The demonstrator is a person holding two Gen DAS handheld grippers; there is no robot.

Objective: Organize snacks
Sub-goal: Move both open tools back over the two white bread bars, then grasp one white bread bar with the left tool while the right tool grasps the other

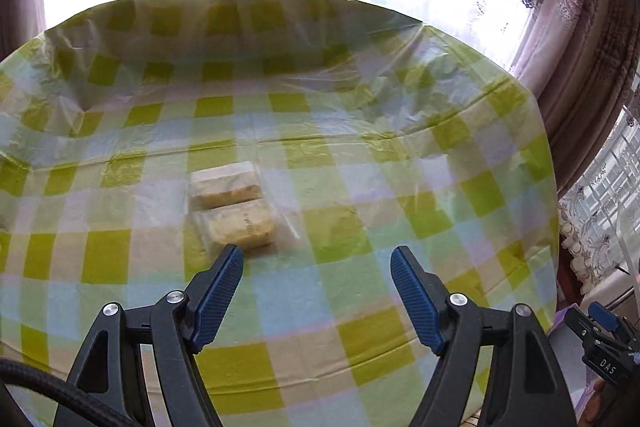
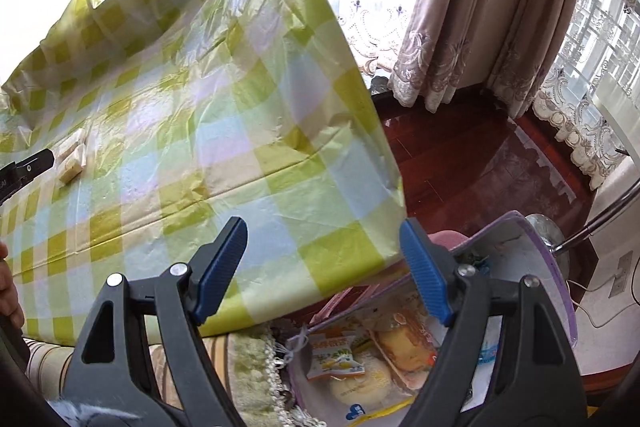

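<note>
— Where are the snacks now?

— Two wrapped cakes (image 1: 232,209) lie on the desk (image 1: 360,227), one behind the other and touching, on the green checked cloth. More packets sit in a bag (image 2: 400,351) below the desk's near corner, off to the right.

— Which claw is closer to the cakes?

— The left claw (image 1: 316,255). It hovers just short of them, and they lie ahead and a little to its left; its left finger (image 1: 224,279) overlaps the near cake's corner in its own camera, though I can't tell if it touches. Each cake's long side runs crosswise to the claw's reach.

— Is it holding anything?

— No. Its fingers are spread wide with nothing between them. The right claw (image 2: 322,247) is the same, spread wide and empty, hanging over the desk's corner above the bag, well away from the cakes.

— What do the cakes look like?

— Pale yellow blocks in clear, crinkly film, soft-looking, with faint print on the near one. I'd guess the left claw needs to shift left before closing, and squeeze gently.
</note>
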